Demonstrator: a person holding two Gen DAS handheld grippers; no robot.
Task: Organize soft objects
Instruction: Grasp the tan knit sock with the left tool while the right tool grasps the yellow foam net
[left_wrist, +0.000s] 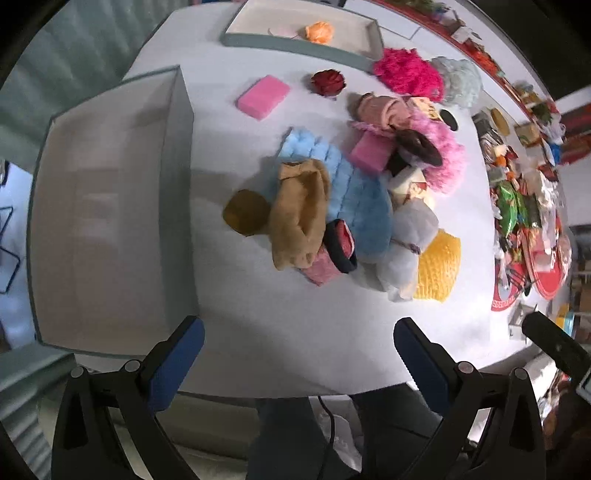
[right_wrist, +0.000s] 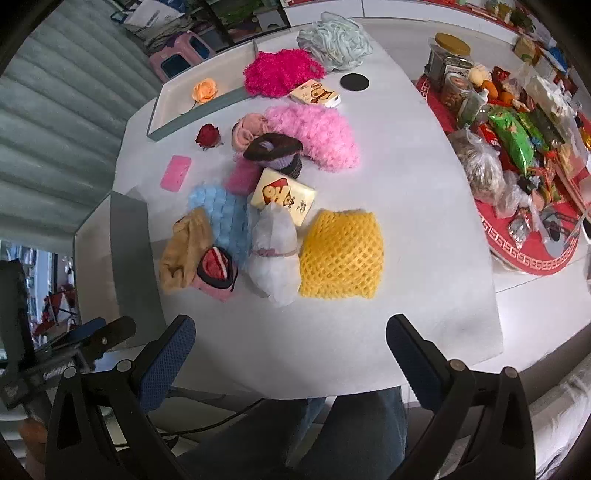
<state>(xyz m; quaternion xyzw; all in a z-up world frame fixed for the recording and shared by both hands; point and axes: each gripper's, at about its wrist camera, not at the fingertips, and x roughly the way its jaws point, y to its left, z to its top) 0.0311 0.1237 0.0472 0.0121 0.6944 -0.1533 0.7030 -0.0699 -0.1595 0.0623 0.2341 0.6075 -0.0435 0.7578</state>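
Observation:
A heap of soft things lies mid-table: a tan cloth (left_wrist: 301, 214) (right_wrist: 186, 247), a blue fluffy cloth (left_wrist: 354, 192) (right_wrist: 221, 214), a yellow mesh sponge (left_wrist: 439, 262) (right_wrist: 341, 254), a white pouch (right_wrist: 275, 247), a red-and-black roll (left_wrist: 340, 240) (right_wrist: 216, 267) and pink fluff (right_wrist: 317, 129). A pink sponge (left_wrist: 263, 96) (right_wrist: 176, 172) and a red rose (left_wrist: 328, 82) (right_wrist: 208, 136) lie apart. My left gripper (left_wrist: 299, 350) hangs open over the near edge, holding nothing. My right gripper (right_wrist: 291, 345) is also open and empty, short of the heap.
A grey bin (left_wrist: 110, 206) stands at the left, and a second bin (left_wrist: 236, 37) at the back holds an orange flower (left_wrist: 319, 31). Tissue packs (right_wrist: 282, 194) lie amid the heap. Snacks and jars on a red mat (right_wrist: 532, 254) crowd the right side.

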